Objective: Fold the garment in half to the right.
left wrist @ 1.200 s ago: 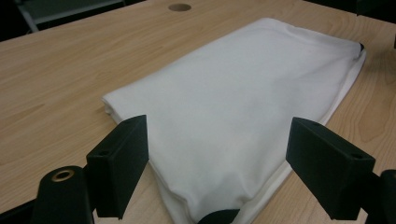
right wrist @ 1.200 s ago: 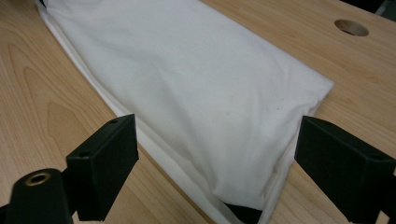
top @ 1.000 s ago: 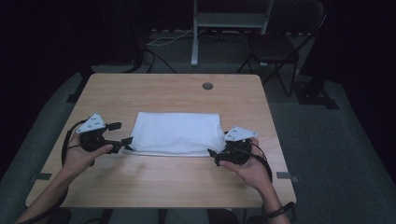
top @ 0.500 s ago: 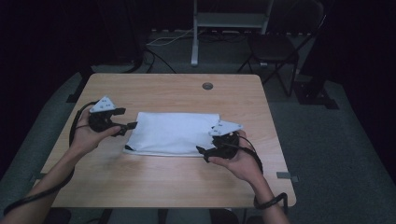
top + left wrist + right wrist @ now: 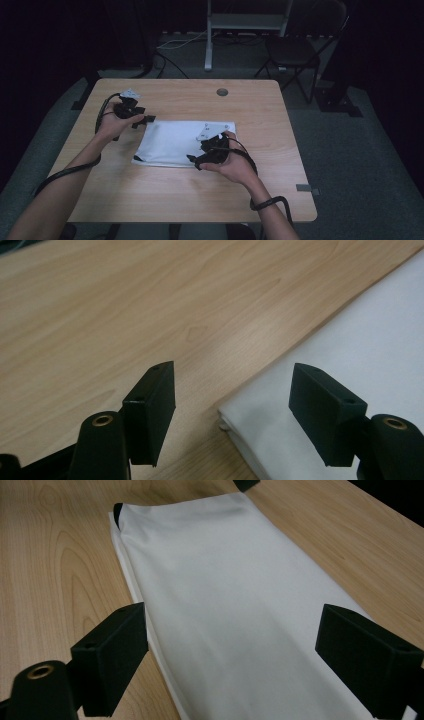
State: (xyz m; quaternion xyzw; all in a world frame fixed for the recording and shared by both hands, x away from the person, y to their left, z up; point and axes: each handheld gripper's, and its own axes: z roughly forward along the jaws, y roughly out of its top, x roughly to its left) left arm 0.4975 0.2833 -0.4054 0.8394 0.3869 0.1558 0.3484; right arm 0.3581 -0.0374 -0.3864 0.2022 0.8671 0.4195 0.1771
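A dark room with grey carpet surrounds a light wooden table [image 5: 150, 200] with rounded corners; at twelve o'clock beyond it stand a black folding chair [image 5: 295, 50] and a pale metal stand [image 5: 245, 22] with cables on the floor.

A folded white cloth [image 5: 170, 142], a flat rectangle of several layers, lies near the middle of the table, a little toward the person's side. In the right gripper view it runs away from the camera as a long smooth panel [image 5: 225, 595], its stacked edges showing along the left side.

The left gripper [image 5: 144, 120], black with a grey three-cornered plate on top, sits at the cloth's ten o'clock corner. In the left gripper view [image 5: 232, 407] its jaws have just been closing yet are apart, one over bare wood and one over the cloth, with the layered corner [image 5: 260, 435] between them; the pads do not press on it.

The right gripper [image 5: 196, 161] is at the cloth's near edge, about five o'clock of its middle, pointing toward nine o'clock. Its jaws [image 5: 232, 655] stand spread wide to either side of the cloth's width, not pinching it.

A small dark round grommet [image 5: 222, 92] is set in the tabletop at twelve o'clock of the cloth, well apart from it.
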